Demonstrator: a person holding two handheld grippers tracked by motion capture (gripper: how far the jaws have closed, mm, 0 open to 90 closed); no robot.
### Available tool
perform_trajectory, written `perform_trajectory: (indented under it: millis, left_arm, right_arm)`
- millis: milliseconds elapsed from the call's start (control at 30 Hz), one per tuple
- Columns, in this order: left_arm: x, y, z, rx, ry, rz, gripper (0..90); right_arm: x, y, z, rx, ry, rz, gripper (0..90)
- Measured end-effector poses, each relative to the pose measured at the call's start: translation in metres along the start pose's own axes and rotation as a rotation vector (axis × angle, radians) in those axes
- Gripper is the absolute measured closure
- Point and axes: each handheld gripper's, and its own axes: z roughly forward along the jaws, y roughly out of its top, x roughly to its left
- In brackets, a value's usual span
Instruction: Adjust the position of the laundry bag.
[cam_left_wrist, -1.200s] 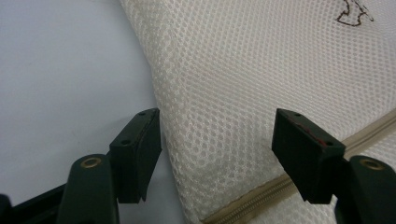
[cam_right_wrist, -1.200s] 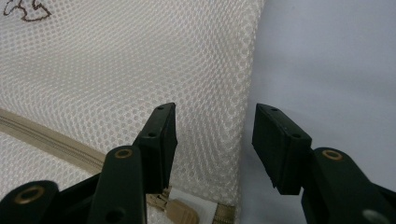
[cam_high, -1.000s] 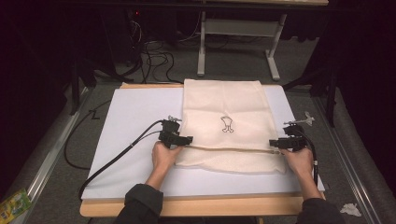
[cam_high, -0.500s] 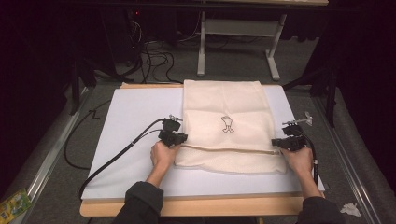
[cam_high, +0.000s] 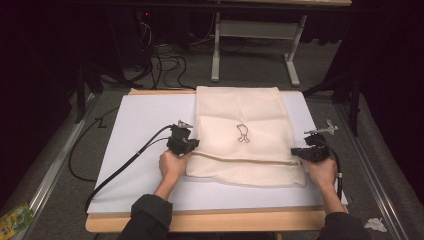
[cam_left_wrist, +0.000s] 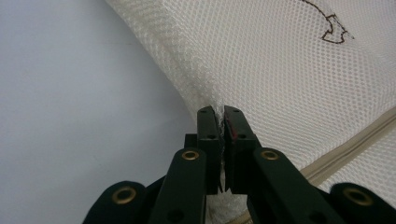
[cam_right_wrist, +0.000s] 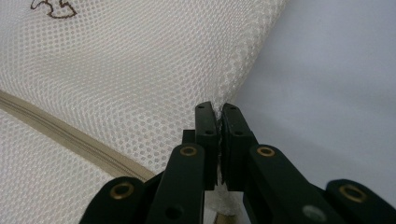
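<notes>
White sheeting covers the worktop, where a cream mesh laundry bag lies flat, its near end folded over. Left gripper fingers pinch its left edge; right gripper fingers pinch its right edge, both hands low.

r gripper jaws clamped on mesh bag edge

There was one cream mesh bag (with one small embroidered figure and one zip), two grippers, one white board, one table.
</notes>
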Motion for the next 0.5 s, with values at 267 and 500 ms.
perform_trajectory:
  millis: [267,500]
  left_arm:
    - [0.003,-0.001,-0.006,-0.012,0.003,0.002,87.0]
    - [0.006,-0.003,-0.015,-0.021,0.012,0.01,86.9]
  right_arm:
    - [0.004,0.0,-0.001,-0.015,0.012,-0.013,88.6]
    - [0.01,0.001,-0.001,-0.025,0.023,-0.028,88.5]
